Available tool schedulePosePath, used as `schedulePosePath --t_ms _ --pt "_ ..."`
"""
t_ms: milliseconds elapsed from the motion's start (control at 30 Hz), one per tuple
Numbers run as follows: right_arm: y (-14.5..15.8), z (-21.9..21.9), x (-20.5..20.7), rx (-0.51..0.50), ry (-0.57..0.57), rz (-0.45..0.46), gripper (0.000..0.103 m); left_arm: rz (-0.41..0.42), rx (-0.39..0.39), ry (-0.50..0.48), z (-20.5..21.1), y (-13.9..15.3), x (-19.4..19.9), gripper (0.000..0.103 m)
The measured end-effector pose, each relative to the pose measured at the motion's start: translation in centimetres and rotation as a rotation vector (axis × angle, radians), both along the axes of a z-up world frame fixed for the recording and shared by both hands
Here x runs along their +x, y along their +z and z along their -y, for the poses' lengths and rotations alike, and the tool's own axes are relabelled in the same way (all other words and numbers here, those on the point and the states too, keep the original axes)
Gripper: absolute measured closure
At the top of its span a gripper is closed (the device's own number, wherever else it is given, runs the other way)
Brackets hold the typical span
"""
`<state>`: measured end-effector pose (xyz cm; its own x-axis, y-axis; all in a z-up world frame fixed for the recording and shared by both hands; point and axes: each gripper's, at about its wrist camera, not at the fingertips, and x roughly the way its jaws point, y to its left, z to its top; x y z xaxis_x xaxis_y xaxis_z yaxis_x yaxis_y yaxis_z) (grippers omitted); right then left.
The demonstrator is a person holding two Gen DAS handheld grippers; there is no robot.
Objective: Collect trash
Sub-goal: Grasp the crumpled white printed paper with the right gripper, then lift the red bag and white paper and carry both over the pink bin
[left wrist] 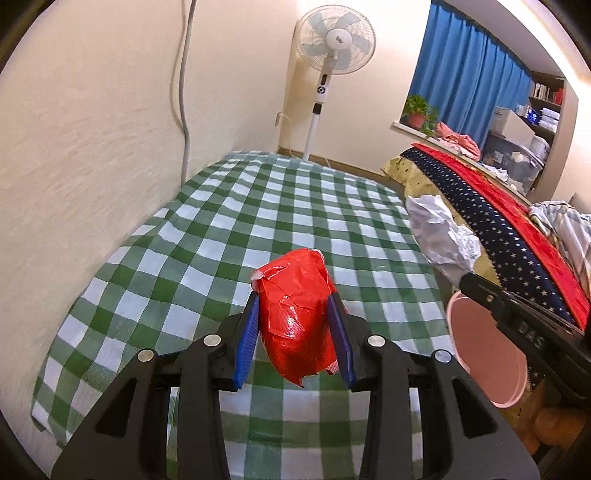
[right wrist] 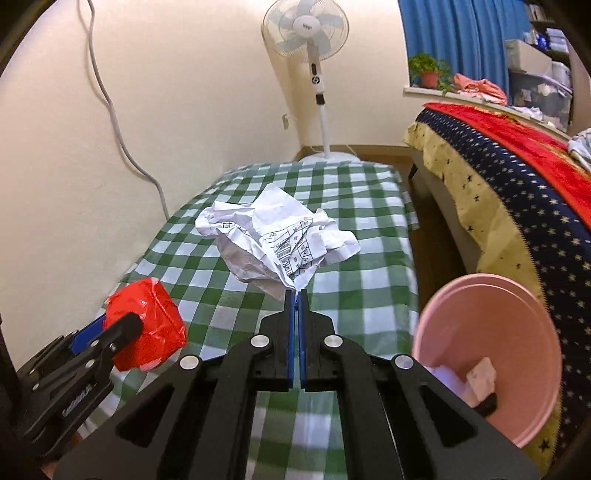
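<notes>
Trash in two forms, each held clear above the desk [left wrist: 221,221], which is draped in a green-and-white checked cloth that rumples into soft folds along its edges. Left hand-held gripper [left wrist: 295,299]: its blue ribbed pads press on either side of a red wad [left wrist: 297,317], a glossy, creased plastic lump of rounded, roughly egg-like shape with a torn white edge showing at the lower right. In the right wrist view the same wad [right wrist: 146,325] appears faceted and shiny, at the lower left. Right hand-held gripper [right wrist: 296,295]: jaws drawn almost fully together, pinching one thin corner of a crumpled paper [right wrist: 273,240], a white sheet printed with a black table of boxes and small characters, bunched into sharp ridges and hollows and standing up from the fingertips. In the left wrist view it [left wrist: 439,232] shows at the right, past the desk's edge. Pink bin [right wrist: 491,354]: a smooth, round plastic pail, tilted in view, beside the desk on the right, with a few pale scraps inside. Background: a white pedestal fan [right wrist: 306,29] in the corner, a bed [right wrist: 517,184] with a navy star-patterned cover and red blanket, and a blue curtain [left wrist: 469,66].
</notes>
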<state>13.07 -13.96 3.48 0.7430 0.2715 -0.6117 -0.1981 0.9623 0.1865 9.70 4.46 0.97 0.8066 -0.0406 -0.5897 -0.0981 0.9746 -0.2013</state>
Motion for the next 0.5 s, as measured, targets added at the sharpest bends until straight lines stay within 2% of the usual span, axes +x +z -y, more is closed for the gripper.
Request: schedulePosePath --t_ms 200,500 --pt "1.9 1.5 -3.8 -0.007 -0.02 0.037 0.101 0.031 0.016 -0.025 0.9 1.3 -2.0 0.067" --pt "3.0 3.0 -7.5 -0.016 -0.045 0.063 0.101 0.046 0.03 -0.041 1.6 2.1 -3.5 0.067"
